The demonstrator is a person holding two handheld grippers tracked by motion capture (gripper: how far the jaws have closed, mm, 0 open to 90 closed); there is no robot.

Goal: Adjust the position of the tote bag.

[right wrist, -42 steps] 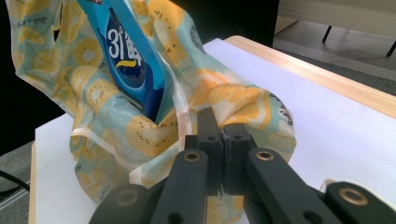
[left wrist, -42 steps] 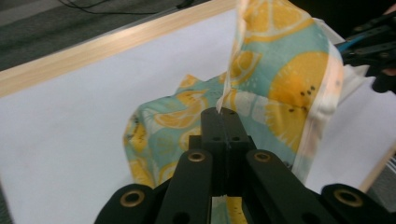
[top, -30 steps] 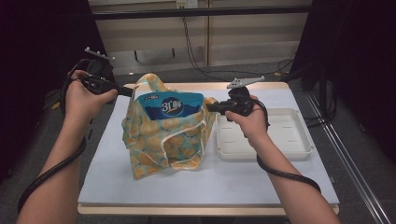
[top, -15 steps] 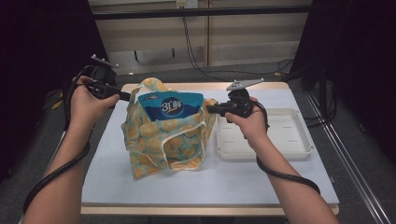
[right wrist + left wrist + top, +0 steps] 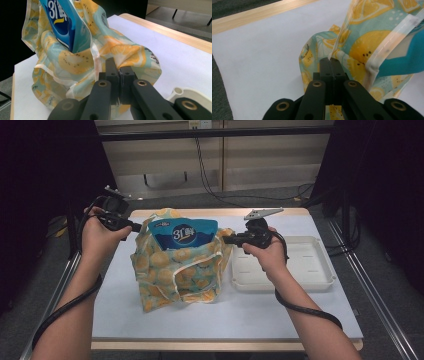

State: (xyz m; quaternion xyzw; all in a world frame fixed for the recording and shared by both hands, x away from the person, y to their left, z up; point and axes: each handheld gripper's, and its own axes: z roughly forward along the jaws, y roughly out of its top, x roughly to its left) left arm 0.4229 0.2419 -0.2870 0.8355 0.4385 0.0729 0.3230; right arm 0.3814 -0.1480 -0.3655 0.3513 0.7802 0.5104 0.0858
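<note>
Both the left gripper [image 5: 134, 226] and right gripper [image 5: 226, 239] are clenched on the lemon-print bag's [image 5: 175, 270] rim at frame centre, holding it open around the blue pouch [image 5: 184, 233] (likely settling it), so next comes letting go.

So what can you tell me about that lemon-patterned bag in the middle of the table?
The lemon-print bag is soft, thin cloth, teal with yellow lemon slices and pale trim along its edges. It stands slumped and crumpled on the white table top, mouth open upward, with a blue packet sticking out of it. The left gripper pinches its edge on one side, the right gripper pinches the cloth on the other. A white tray lies beside it.
</note>
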